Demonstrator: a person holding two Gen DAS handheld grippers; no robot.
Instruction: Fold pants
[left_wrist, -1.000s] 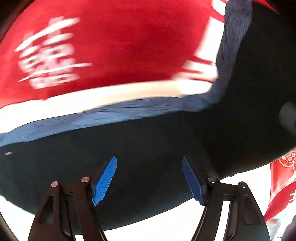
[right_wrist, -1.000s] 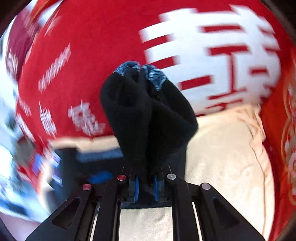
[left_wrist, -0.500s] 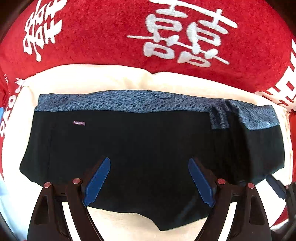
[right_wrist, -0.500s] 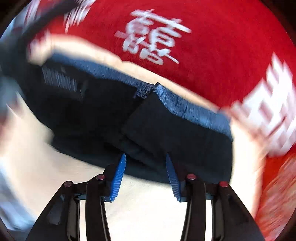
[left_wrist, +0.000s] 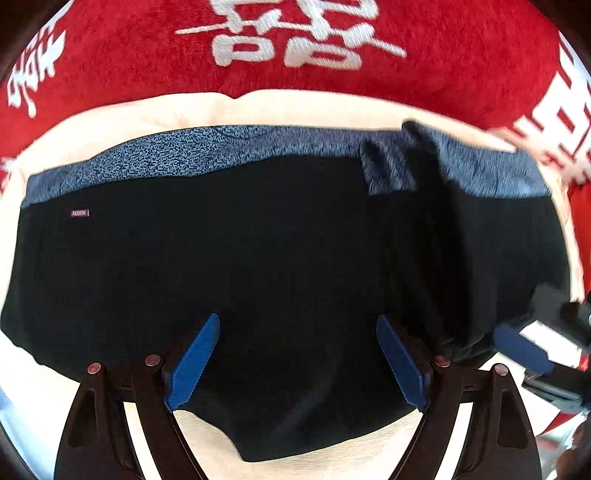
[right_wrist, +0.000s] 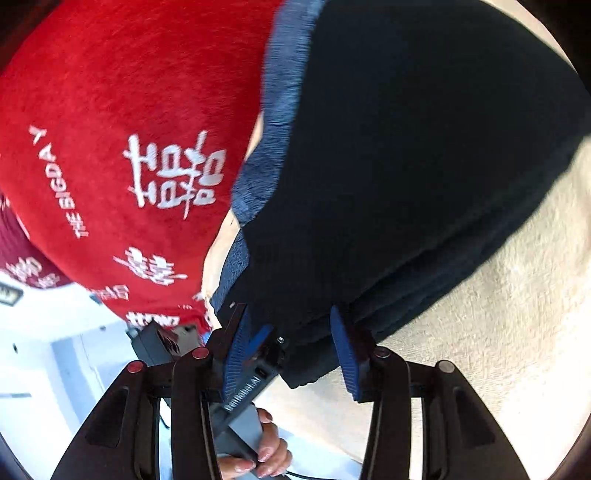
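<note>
With both our left gripper (left_wrist: 298, 360) and right gripper (right_wrist: 291, 349) spread and empty above the pants (left_wrist: 258, 258), the fold at the right one's tips may spring loose.

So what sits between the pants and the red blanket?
In the left wrist view, a strip of cream cloth separates the pants from the red blanket.

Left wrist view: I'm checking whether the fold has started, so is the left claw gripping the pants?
No, the left claw stands wide open above the flat black pants, its blue pads pinching no fabric.
</note>
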